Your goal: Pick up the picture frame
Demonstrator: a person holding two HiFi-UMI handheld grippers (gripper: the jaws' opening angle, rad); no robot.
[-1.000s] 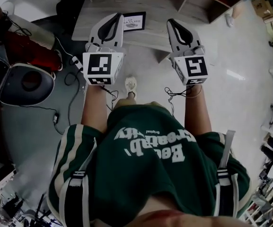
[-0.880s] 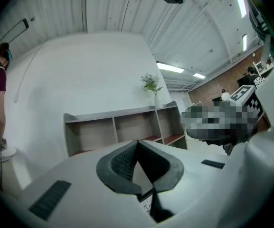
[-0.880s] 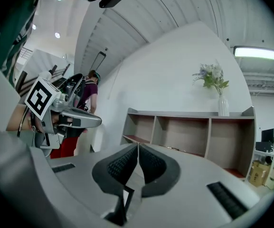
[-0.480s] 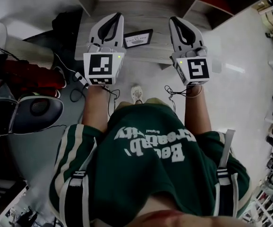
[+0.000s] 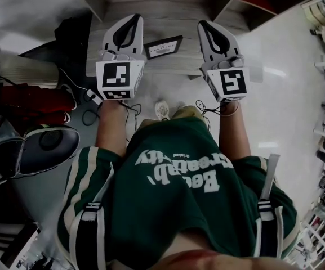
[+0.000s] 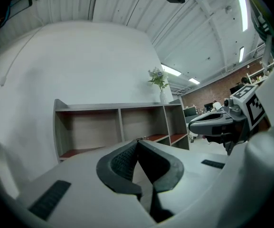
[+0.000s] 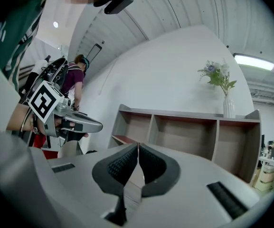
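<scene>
Pale floor, and at the top of the head view a grey wood-grain bench (image 5: 168,21) in front of an open shelf unit (image 7: 184,127) with reddish boards. And there's the picture frame (image 5: 163,46), lying flat on the bench, dark border round a white print, slightly askew. It sits right between the two tools, touched by neither.

Left hand-held gripper (image 5: 136,17) is out level over the bench, just left of the frame. Its own view shows the ribbed pads (image 6: 122,163) pressed together at the tips, nothing between them. Right hand-held gripper (image 5: 203,25) mirrors it on the frame's other side, also level. Its pads (image 7: 151,163) meet tip to tip too, closed on nothing.

Up on the shelf unit's top, a white vase of flowers (image 7: 228,106) stands by the wall. Below the grippers, a green shirt (image 5: 179,179) and one shoe (image 5: 161,109) on the floor.
</scene>
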